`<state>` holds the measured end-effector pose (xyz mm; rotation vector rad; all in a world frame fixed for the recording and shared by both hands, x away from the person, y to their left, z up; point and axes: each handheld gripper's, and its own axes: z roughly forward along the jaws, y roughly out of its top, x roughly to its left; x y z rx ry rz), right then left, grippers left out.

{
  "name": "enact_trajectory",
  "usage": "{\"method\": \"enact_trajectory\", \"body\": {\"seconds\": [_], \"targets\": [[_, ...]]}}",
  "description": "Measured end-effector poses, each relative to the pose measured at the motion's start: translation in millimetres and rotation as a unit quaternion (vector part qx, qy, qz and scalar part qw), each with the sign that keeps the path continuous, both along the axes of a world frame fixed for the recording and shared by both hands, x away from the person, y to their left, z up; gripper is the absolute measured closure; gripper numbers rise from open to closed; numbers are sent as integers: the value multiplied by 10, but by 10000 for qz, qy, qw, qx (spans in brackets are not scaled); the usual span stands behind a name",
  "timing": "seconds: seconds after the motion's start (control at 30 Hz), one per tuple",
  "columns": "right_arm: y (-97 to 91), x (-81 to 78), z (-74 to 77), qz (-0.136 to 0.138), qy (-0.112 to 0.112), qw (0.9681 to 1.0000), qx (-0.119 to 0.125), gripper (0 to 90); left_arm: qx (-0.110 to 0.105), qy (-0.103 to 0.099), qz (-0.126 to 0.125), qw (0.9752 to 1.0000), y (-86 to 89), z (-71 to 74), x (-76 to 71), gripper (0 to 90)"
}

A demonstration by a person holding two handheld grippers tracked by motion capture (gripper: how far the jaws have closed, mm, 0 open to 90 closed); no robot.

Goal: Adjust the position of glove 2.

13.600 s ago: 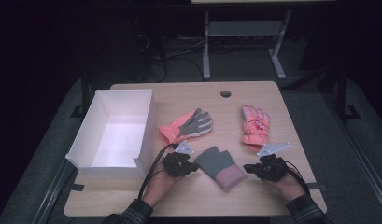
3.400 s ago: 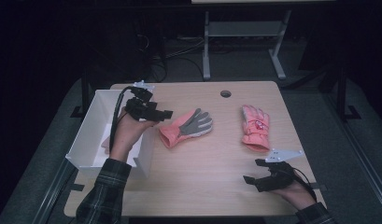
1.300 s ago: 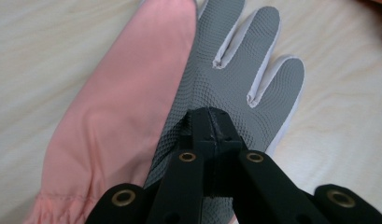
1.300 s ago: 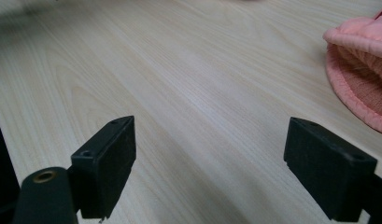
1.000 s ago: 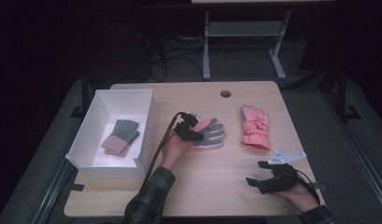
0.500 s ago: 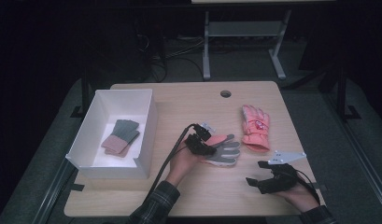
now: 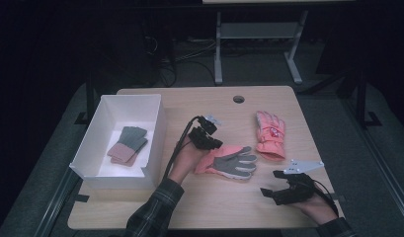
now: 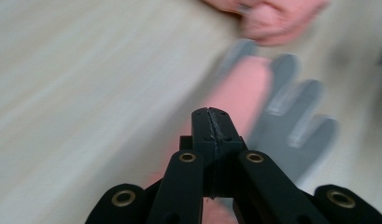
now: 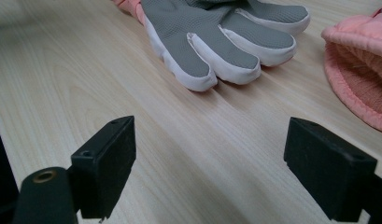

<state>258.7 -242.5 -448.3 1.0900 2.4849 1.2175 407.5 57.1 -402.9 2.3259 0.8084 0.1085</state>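
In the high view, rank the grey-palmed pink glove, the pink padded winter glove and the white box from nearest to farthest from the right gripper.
1. Grey-palmed pink glove, toward the table's middle from the right gripper.
2. Pink padded winter glove, farther back.
3. White box, far left.

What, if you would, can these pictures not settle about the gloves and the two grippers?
- Left gripper, its own view: motion blur smears the grey-palmed glove beyond the shut jaws; whether they pinch it is unclear.
- High view: the hand hides that glove's cuff.
- Right gripper view: the frame edge crops the pink glove.
- White box: folded gloves too small for detail.
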Motion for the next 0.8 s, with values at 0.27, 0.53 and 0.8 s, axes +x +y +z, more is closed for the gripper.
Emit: {"method": "enact_trajectory", "body": {"seconds": [0.27,0.53,0.8], "targets": [[-6,-3,8,30,-11,10000,34,166,332,438,413,9976,131,-262,307,899],[-16,-4,16,26,-23,10000,50,166,554,569,288,9964,134,-305,204,899],[-26,-6,21,6,-11,10000,33,166,425,531,277,9973,244,-295,16,899]]}}
